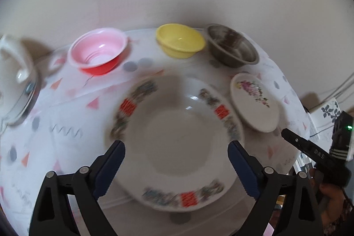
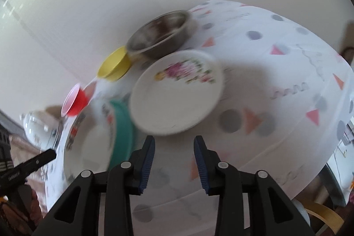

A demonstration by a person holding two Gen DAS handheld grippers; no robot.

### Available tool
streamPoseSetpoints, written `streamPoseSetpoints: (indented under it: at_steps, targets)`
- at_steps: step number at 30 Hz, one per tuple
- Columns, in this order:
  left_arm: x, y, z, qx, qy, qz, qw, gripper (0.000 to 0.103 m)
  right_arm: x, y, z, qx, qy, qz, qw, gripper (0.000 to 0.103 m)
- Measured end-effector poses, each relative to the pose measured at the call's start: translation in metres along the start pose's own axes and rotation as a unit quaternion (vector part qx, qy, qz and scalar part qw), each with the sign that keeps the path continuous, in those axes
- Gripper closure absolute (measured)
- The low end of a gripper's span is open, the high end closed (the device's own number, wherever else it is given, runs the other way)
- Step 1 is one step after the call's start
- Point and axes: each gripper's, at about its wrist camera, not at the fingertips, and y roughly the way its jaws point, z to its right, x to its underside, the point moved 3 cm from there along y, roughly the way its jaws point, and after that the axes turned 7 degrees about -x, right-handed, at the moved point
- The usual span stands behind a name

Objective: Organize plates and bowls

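Observation:
My left gripper hangs open and wide over a large white plate with a red and grey patterned rim; its pads touch nothing. To the right lies a small floral plate. My right gripper is open with nothing between its jaws, just short of the near rim of that floral plate. Along the far edge stand a pink and red bowl, a yellow bowl and a steel bowl. In the right wrist view a teal side shows against the large plate.
The table wears a white cloth with pink triangles and grey dots and backs onto a pale wall. A white lidded pot stands at the left end. A person's hand holds the right gripper at the table's right edge.

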Motion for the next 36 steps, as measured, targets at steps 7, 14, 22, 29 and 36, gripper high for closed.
streamPoseSetpoints:
  at_steps: [7,14,22,29,36]
  targets:
    - [-0.038,0.012,0.049,-0.006,0.059,0.015,0.9981,0.010,-0.032,0.001,0.037,-0.011,0.044,0.010,0.999,0.066]
    - [-0.067,0.044,0.085,-0.005,0.081,-0.011,0.9966,0.014,-0.052,0.015,0.053,-0.024,0.048,-0.010,0.999,0.066]
    - [-0.086,0.092,0.111,-0.009,0.100,-0.060,0.9932,0.038,-0.060,0.034,0.053,-0.053,0.034,-0.041,0.997,0.069]
    - [-0.096,0.113,0.129,-0.013,0.118,-0.080,0.9897,0.039,-0.059,0.047,0.052,-0.068,0.026,-0.065,0.995,0.073]
    - [-0.097,0.138,0.144,-0.023,0.149,-0.115,0.9819,0.053,-0.060,0.057,0.056,-0.071,0.021,-0.085,0.994,0.079]
